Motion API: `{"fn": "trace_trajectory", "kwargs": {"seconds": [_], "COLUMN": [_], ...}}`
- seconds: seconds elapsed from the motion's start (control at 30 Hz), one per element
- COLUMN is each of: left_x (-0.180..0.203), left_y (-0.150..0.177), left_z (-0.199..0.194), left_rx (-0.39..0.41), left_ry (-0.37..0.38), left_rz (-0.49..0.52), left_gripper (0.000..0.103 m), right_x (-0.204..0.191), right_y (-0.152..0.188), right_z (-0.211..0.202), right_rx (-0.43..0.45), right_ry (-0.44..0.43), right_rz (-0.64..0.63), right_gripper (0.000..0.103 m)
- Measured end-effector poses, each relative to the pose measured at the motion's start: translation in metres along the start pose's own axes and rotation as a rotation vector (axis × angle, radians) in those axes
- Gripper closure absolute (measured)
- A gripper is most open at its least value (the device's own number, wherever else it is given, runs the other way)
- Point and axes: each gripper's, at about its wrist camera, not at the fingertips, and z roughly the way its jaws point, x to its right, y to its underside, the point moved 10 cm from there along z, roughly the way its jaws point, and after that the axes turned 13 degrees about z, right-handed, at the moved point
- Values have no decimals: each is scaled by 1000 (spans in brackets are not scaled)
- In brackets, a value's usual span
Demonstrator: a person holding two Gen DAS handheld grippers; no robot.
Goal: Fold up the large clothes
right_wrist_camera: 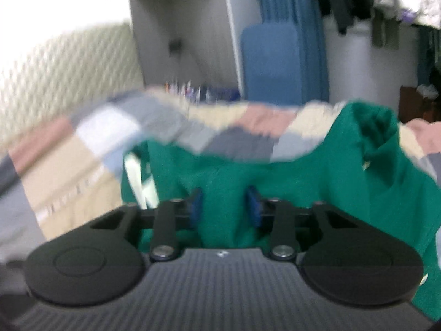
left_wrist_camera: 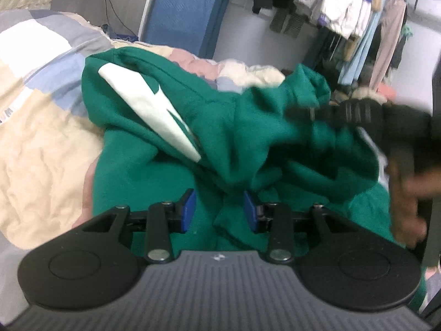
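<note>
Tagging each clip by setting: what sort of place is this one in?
Most likely a bedroom at home. A green garment lies on a patchwork quilt that looks like bedding, and clothes hang on a crowded rack along the far wall.

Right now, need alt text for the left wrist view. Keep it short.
A crumpled green garment with a white patch lies on a patchwork quilt; the left gripper hovers at its near edge, blue pads apart with a fold of cloth between them. The right gripper reaches in, blurred, from the right, and a rack of hanging clothes stands behind.
</note>
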Motion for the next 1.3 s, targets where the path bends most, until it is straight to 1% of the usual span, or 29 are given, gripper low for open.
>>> {"fn": "trace_trajectory", "kwargs": {"seconds": [0.07, 0.2, 0.27, 0.33, 0.43, 0.53, 0.63, 0.67, 0.7, 0.73, 0.77, 0.8, 0.87, 0.97, 1.07, 1.13, 1.23, 1.3], "left_x": [-4, -10, -10, -7, -3, 0, 1, 1, 3, 4, 4, 4, 4, 7, 6, 7, 8, 10], "left_y": [-4, -13, -18, -23, -27, -30, -32, -32, -32, -32, -33, -33, -32, -30, -24, -23, -21, -17], "left_z": [-2, -10, -13, -13, -2, 10, 18, 19, 20, 20, 19, 20, 22, 26, 22, 21, 23, 26], "left_rx": [22, 81, 112, 140, 148, 156, 163, 161, 161, 165, 170, 173, 173, 165, 166, 167, 175, 165], "left_ry": [21, 36, 68, 96, 128, 155, 188, 180, 172, 169, 171, 172, 170, 177, 170, 163, 163, 167], "left_rz": [-30, -61, -83, -103, -141, -196, -251, -245, -235, -226, -224, -224, -222, -212, -189, -176, -172, -174], "left_gripper": [60, 60, 60, 60, 60, 60, 60, 60, 60, 60, 60, 60, 58, 57, 55, 55, 53, 53], "right_x": [2, 6, 8, 7, 4, 3, 1, 2, 5, 9, 16, 24, 40, 70, 91, 99, 111, 118], "right_y": [18, 47, 64, 71, 70, 61, 44, 37, 30, 21, 14, 8, 0, -10, -31, -49, -75, -87], "right_z": [1, 7, 10, 5, -8, -17, -33, -40, -47, -53, -59, -64, -71, -62, -44, -28, 4, 33], "right_rx": [-78, -206, -266, -288, -304, -263, -213, -192, -168, -137, -108, -83, -55, -21, 20, 59, 86, 73], "right_ry": [18, 57, 58, 57, 32, 17, -24, -43, -62, -76, -73, -68, -71, 30, 82, 120, 204, 285], "right_rz": [10, 8, 42, 57, 103, 100, 147, 166, 189, 221, 261, 311, 370, 395, 409, 371, 300, 215], "right_gripper": [80, 82, 82, 82, 82, 81, 78, 68, 61, 48, 37, 35, 36, 35, 35, 35, 35, 36]}}
